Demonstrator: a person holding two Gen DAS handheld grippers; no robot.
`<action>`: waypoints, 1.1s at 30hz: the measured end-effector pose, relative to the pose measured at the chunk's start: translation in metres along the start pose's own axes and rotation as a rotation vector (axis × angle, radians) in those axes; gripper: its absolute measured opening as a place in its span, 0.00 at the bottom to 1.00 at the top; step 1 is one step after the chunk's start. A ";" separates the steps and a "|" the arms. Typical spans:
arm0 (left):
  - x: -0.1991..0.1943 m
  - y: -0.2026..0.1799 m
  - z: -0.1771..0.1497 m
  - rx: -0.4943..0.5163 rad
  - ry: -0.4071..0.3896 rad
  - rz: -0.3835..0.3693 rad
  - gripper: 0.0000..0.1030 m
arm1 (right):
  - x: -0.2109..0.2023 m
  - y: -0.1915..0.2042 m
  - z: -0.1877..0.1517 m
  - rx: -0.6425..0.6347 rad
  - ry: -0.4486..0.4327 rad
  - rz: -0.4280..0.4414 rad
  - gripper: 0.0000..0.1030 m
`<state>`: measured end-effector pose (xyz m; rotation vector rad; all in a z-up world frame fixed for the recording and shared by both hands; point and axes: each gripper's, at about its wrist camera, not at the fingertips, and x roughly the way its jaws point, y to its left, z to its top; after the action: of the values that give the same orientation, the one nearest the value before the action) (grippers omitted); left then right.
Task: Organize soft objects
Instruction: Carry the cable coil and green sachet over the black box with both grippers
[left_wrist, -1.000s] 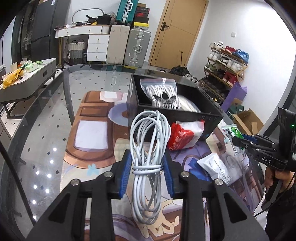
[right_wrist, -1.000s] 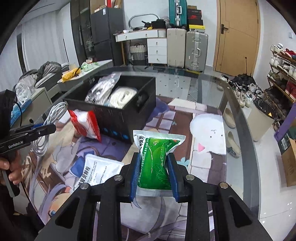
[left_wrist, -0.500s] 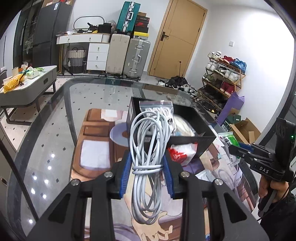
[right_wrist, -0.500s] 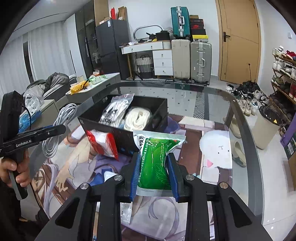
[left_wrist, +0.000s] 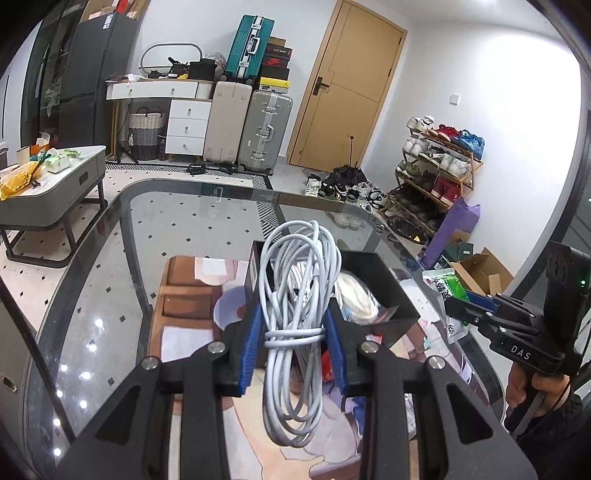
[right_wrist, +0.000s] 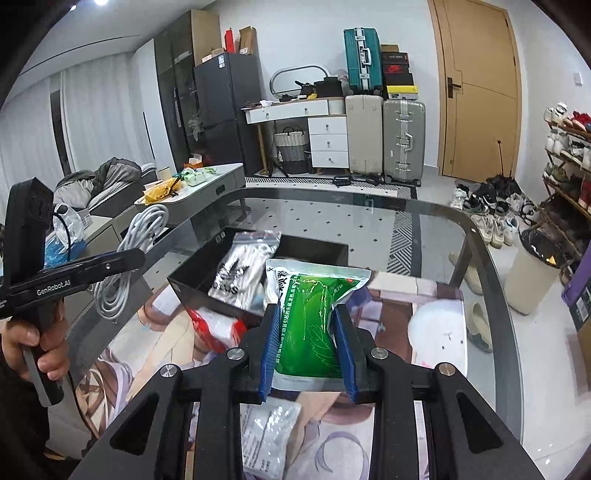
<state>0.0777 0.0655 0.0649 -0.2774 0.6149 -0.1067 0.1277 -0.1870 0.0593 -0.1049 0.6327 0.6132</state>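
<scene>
My left gripper is shut on a coiled white cable and holds it in the air above the table, short of the black box. The cable also shows in the right wrist view. My right gripper is shut on a green pouch, held up in front of the black box. The box holds a clear zip bag of white socks and a white roll. A red-and-white packet leans at the box's near wall.
The glass table carries a printed mat. A white packet lies on the mat below my right gripper. Suitcases, a grey coffee table and a shoe rack stand around the room.
Both grippers have risen with their loads, so the black box and table sit lower and farther in both views. Both grips are unchanged.
</scene>
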 end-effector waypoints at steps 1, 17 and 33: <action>0.002 0.000 0.003 -0.002 0.000 -0.003 0.31 | 0.000 0.002 0.003 -0.004 -0.002 0.003 0.28; 0.022 -0.004 0.031 0.007 0.002 -0.024 0.31 | 0.017 0.017 0.043 -0.025 -0.020 0.033 0.28; 0.060 -0.007 0.038 0.007 0.050 -0.010 0.31 | 0.056 0.018 0.054 -0.045 0.043 0.043 0.28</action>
<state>0.1483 0.0561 0.0630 -0.2716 0.6627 -0.1255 0.1813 -0.1289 0.0713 -0.1473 0.6646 0.6678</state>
